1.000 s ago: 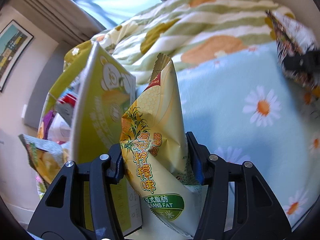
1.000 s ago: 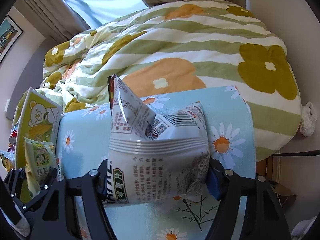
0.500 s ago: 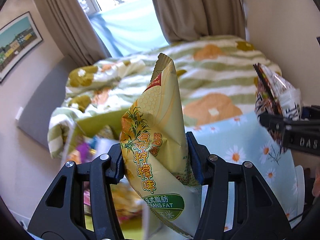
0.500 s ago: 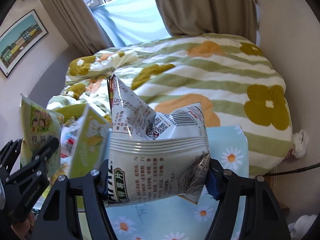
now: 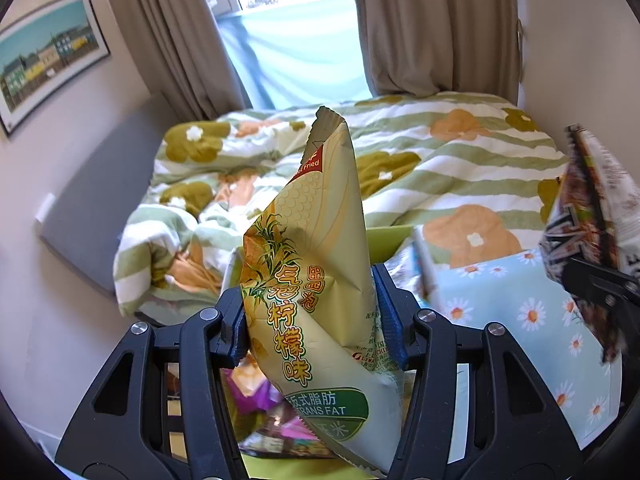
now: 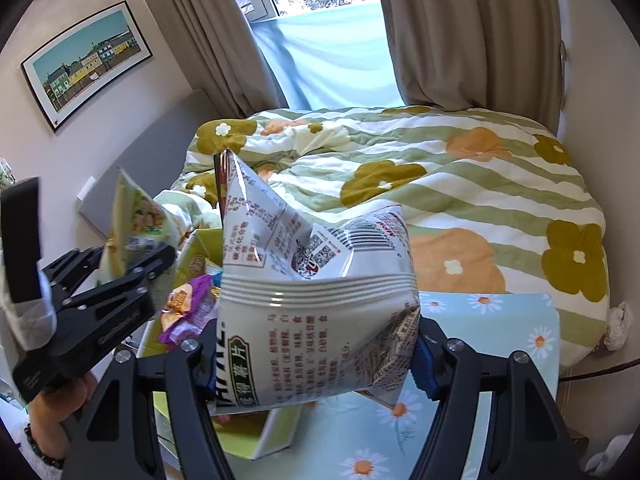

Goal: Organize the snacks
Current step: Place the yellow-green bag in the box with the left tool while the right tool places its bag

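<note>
My left gripper (image 5: 312,328) is shut on a yellow-green corn snack bag (image 5: 316,280), held upright above a green box (image 5: 384,236) holding several snack packs. My right gripper (image 6: 316,360) is shut on a white chip bag (image 6: 320,312), held over the box's right part (image 6: 276,436). In the right wrist view the left gripper (image 6: 132,276) and its bag (image 6: 136,220) are at the left, above the box. In the left wrist view the right gripper's bag (image 5: 588,216) is at the right edge.
The box stands on a table with a blue daisy cloth (image 6: 500,324). A bed with a floral green-striped quilt (image 6: 460,184) lies behind it. Curtains (image 5: 432,28) and a window are at the back, a framed picture (image 6: 88,60) on the left wall.
Both grippers have lifted and tilted up with their bags, away from the table surface; the views now look across the bed to the window. The box now lies below both grippers.
</note>
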The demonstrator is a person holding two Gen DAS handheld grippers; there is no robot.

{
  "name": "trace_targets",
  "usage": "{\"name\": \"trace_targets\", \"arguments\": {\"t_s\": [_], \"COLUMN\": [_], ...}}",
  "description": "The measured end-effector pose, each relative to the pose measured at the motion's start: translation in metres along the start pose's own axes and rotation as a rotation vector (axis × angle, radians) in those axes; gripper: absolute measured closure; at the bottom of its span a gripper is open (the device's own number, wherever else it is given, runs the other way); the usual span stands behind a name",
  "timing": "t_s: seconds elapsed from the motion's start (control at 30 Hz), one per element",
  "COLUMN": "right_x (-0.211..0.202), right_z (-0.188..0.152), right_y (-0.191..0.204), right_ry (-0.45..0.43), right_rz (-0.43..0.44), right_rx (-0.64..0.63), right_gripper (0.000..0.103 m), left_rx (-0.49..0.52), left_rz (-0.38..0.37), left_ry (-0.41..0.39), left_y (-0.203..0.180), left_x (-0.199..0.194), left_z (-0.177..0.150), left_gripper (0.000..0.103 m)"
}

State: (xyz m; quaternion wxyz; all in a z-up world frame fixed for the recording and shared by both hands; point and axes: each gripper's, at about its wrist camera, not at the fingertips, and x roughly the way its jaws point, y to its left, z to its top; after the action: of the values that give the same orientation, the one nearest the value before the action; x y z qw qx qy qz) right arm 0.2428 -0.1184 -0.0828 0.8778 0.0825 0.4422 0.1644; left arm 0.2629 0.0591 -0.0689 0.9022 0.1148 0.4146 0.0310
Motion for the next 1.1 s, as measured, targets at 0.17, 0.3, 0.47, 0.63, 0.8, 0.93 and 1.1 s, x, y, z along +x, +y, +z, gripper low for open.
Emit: {"name": "trace_targets", "arguments": {"t_s": [0.17, 0.3, 0.47, 0.63, 0.8, 0.93, 1.1], "right_x": [0.012, 0.017, 0.019, 0.019, 0.024, 0.037, 0.062], "right_z": [-0.006, -0.012, -0.017, -0.019, -0.014, -0.004, 0.0], "right_y": [0.02, 0.025, 0.03, 0.044, 0.08, 0.111, 0.138], "right_ry": [0.015, 0.028, 0.032, 0.026, 0.031, 0.039, 0.061], "right_rz": [-0.021, -0.048, -0.064, -0.057, -0.02, 0.001, -0.012], "right_rx": [0.008, 0.02, 0.038, 0.012, -0.067, -0.124, -0.161], "right_gripper": [0.037, 0.037, 0.037, 0.037, 0.037, 0.036, 0.031], "left_rx": [0.0, -0.03, -0.07, -0.11, -0.14, -0.161, -0.186], "left_rz": [-0.081, -0.135, -0.199, -0.223, -0.206, -0.19, -0.168], "left_ry": [0.03, 0.046, 0.044, 0.048, 0.063, 0.078, 0.094], "left_y": [0.015, 0.023, 0.042, 0.075, 0.103, 0.125, 0.146], "left_x": [0.038, 0.062, 0.06, 0.042, 0.021, 0.013, 0.009], "left_z": [-0.002, -0.005, -0.019, -0.049, -0.081, -0.104, -0.122], "left_gripper": [0.051, 0.001, 0.0, 0.0, 0.0, 0.0, 0.0]}}
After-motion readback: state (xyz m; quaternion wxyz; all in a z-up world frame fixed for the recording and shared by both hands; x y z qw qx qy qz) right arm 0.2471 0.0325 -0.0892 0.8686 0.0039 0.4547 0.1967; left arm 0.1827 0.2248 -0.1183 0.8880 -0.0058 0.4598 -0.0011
